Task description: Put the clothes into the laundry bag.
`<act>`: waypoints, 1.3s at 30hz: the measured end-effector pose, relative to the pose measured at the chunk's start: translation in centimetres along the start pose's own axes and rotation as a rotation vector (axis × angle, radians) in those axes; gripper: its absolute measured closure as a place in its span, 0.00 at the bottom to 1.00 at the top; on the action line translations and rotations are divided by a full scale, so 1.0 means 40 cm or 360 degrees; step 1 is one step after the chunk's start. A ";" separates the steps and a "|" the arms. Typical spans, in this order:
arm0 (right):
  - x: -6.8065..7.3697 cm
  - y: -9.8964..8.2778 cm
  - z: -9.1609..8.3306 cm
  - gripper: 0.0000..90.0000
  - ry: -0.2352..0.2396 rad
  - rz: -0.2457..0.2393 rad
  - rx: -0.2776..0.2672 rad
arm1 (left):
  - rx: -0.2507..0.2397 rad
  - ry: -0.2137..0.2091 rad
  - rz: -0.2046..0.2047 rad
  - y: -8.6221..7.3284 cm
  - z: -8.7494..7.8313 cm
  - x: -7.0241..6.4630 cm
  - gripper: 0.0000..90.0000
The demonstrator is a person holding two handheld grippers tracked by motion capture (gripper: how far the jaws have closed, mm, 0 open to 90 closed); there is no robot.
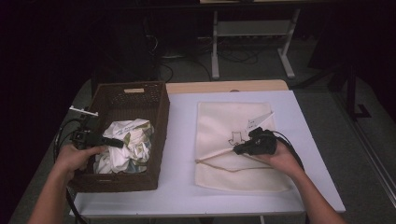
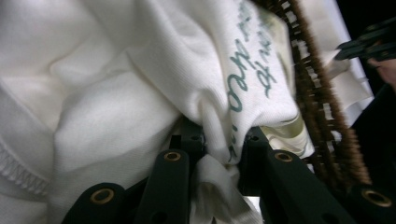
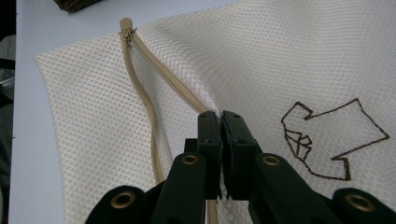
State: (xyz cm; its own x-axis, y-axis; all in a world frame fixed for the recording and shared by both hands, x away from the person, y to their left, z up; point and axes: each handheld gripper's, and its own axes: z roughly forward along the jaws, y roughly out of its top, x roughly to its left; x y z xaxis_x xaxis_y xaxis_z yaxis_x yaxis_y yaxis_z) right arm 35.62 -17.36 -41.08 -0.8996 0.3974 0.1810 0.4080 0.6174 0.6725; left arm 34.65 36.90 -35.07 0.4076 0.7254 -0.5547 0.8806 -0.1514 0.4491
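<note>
Left of counter (image 1: 182,140): brown woven basket (image 1: 161,121) holding a crumpled white garment (image 1: 126,144) with green lettering; left gripper (image 1: 114,142) reaches in over the basket's left wall, its jaws drawn in on a fold of the garment, the cloth bunched between the pads. Right of counter: cream mesh laundry bag (image 1: 219,126) lying flat, a brown outline figure (image 3: 327,140) stitched on it, tan zipper (image 3: 140,84) partly open. Right gripper (image 1: 238,149) rests on the bag, jaws pressed together on the mesh edge beside the zipper.
</note>
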 end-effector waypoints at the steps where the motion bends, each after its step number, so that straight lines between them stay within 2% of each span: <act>1: 0.000 0.000 0.000 0.96 0.0001 0.0000 0.0001 | -0.0020 -0.0021 0.0000 -0.001 -0.005 -0.002 0.85; 5: -0.001 0.000 -0.003 0.96 0.0004 0.0007 -0.0008 | -0.0057 -0.0047 0.0018 -0.003 -0.019 -0.012 0.86; 6: -0.001 0.000 -0.004 0.96 0.0002 0.0007 -0.0008 | -0.0060 -0.0036 0.0017 -0.002 -0.021 -0.013 0.86; 7: -0.001 0.000 -0.005 0.96 -0.0001 0.0007 -0.0009 | -0.0035 0.0037 0.0041 0.000 -0.022 -0.018 0.86; 9: -0.001 0.000 -0.004 0.96 0.0000 0.0008 -0.0008 | -0.0003 0.0257 0.0108 0.004 -0.021 -0.033 0.84; 10: -0.001 0.000 -0.003 0.96 0.0001 0.0009 -0.0009 | -0.0002 0.0330 0.0126 0.006 -0.022 -0.037 0.78; 11: -0.001 0.000 -0.002 0.96 0.0001 0.0004 -0.0005 | 0.0009 0.0451 0.0126 0.008 -0.022 -0.041 0.67; 12: -0.001 0.000 -0.001 0.96 0.0001 0.0001 0.0001 | 0.0047 0.0552 0.0105 0.010 -0.019 -0.038 0.48; 13: 0.000 0.000 0.001 0.96 -0.0001 0.0000 0.0006 | 0.0075 0.0585 0.0090 0.010 -0.016 -0.035 0.38; 15: 0.000 0.001 0.002 0.96 0.0000 -0.0003 0.0005 | 0.0137 0.0631 0.0063 0.007 -0.006 -0.025 0.31; 18: 0.002 0.002 0.006 0.96 -0.0001 -0.0009 0.0012 | 0.0212 0.0658 0.0027 0.008 0.026 -0.010 0.25; 20: 0.003 0.002 0.008 0.96 0.0000 -0.0014 0.0020 | 0.0316 0.0691 0.0003 0.012 0.061 0.001 0.20; 22: 0.005 0.003 0.010 0.96 0.0000 -0.0021 0.0022 | 0.0366 0.0728 0.0002 0.014 0.086 0.009 0.18; 23: 0.006 0.004 0.010 0.96 0.0000 -0.0029 0.0024 | 0.0417 0.0748 0.0016 0.017 0.102 0.013 0.18; 24: 0.006 0.004 0.011 0.96 0.0000 -0.0031 0.0025 | 0.0438 0.0754 0.0023 0.019 0.110 0.014 0.19; 26: 0.006 0.004 0.013 0.96 0.0002 -0.0027 0.0023 | 0.0472 0.0809 0.0047 0.021 0.129 0.015 0.23; 30: 0.006 0.007 0.018 0.96 0.0005 -0.0031 0.0025 | 0.0513 0.0948 0.0117 0.029 0.155 0.005 0.43; 32: 0.008 0.010 0.018 0.96 0.0001 -0.0039 0.0023 | 0.0528 0.1020 0.0163 0.034 0.163 0.000 0.57; 35: 0.013 0.011 0.017 0.96 -0.0001 -0.0060 0.0010 | 0.0512 0.1046 0.0196 0.035 0.166 -0.004 0.71; 39: 0.015 0.010 0.013 0.96 0.0004 -0.0053 0.0005 | 0.0480 0.1013 0.0193 0.034 0.158 -0.004 0.77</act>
State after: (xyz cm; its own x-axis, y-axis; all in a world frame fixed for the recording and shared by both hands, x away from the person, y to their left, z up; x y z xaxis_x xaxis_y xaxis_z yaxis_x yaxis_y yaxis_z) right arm 35.32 -16.50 -41.07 -0.9132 0.3748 0.1601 0.3780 0.6323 0.6762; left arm 37.34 32.34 -38.80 0.3677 0.9289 0.0444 0.9040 -0.3682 0.2172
